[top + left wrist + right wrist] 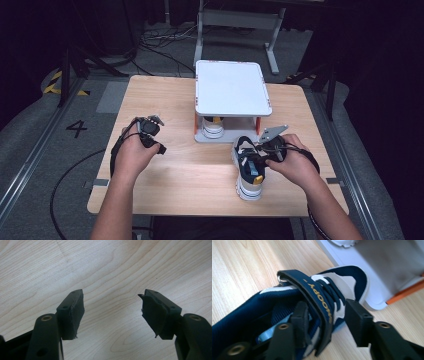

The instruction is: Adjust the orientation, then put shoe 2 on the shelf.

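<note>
A navy and white shoe [247, 176] with a navy strap lies on the wooden table [190, 175], near its front right. My right gripper [254, 160] is at the shoe's opening. In the right gripper view one of its jaws sits inside the shoe [249, 315] and the other stands just outside the side wall, with the gold-lettered strap [317, 295] between them. A thin gap shows at the outer pad, so my right gripper [327, 307] is open. My left gripper [155, 142] hovers open over bare wood at the left, nothing between its jaws [112, 307].
A white two-level stand [231, 90] with orange posts stands at the back middle of the table. A second shoe [212, 128] sits on its lower shelf. The stand's base corner [372, 290] lies just beyond the held shoe's toe. Cables run across the floor behind.
</note>
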A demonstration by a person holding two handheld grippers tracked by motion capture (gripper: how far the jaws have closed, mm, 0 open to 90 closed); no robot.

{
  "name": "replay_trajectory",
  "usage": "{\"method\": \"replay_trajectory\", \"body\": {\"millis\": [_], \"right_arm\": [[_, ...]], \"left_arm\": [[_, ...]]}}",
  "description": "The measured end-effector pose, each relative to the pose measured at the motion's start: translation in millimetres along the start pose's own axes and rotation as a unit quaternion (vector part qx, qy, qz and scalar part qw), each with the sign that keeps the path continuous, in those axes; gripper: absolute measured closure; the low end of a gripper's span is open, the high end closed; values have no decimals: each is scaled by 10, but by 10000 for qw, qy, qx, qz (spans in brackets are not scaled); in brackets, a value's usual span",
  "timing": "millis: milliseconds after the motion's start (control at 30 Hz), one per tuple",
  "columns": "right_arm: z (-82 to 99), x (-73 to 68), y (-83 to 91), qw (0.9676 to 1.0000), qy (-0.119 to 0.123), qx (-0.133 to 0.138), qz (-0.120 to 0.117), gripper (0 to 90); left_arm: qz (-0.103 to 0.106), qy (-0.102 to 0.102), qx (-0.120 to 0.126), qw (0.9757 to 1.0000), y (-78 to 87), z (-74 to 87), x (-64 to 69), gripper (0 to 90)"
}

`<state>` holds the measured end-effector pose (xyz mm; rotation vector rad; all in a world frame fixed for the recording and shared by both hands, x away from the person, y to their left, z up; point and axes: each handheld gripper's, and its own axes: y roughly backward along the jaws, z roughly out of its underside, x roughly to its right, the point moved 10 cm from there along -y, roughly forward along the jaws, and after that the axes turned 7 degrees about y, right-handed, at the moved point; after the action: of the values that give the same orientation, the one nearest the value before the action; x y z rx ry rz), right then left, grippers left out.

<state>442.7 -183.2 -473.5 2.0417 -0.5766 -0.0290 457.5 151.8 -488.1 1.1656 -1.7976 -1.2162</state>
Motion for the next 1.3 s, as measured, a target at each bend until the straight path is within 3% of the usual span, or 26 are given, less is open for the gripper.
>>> {"method": "replay_trajectory", "body": {"millis": [100, 133, 167, 400, 500, 733, 800, 933, 967, 1100, 1267, 1300], "right_arm": [[-46, -26, -64, 9999, 69, 67, 58, 710], [-46, -26, -64, 9999, 69, 67, 58, 710], [-57, -26, -62, 9998, 54, 41, 176, 745], [-101, -21, 1, 9990, 136, 166, 404, 772], [-153, 2, 92, 9982, 149, 285, 507, 773], [-324, 203, 174, 9961, 162, 406, 762, 776], [-410, 365, 107, 9944, 290, 378, 946, 776], [-473, 470, 8, 9930, 395, 381, 1049, 776], [-528, 528, -76, 9909, 565, 423, 1145, 775], [-580, 590, -200, 9876, 780, 388, 1305, 776], [-583, 659, -298, 9863, 839, 327, 1380, 780], [-584, 632, -333, 9871, 775, 334, 1362, 741]], "left_arm": [[36, 4, 26, 10000, 20, 12, 0, 348], [45, 4, 58, 10000, 29, 13, -10, 348], [27, 49, 75, 10000, 47, 19, -35, 348], [43, 74, 120, 9999, 59, -13, -45, 348], [99, -45, 129, 9999, 66, -47, 7, 349], [123, -25, 173, 9998, 70, -58, -3, 350], [117, -16, 160, 9998, 71, -39, -23, 350], [103, 41, 134, 9998, 76, 5, -55, 351], [104, 75, 145, 9998, 86, 23, -68, 351], [75, 206, 183, 9996, 127, 99, -124, 351], [55, 242, 177, 9995, 146, 147, -147, 352], [45, 238, 183, 9995, 146, 153, -153, 352]]}}
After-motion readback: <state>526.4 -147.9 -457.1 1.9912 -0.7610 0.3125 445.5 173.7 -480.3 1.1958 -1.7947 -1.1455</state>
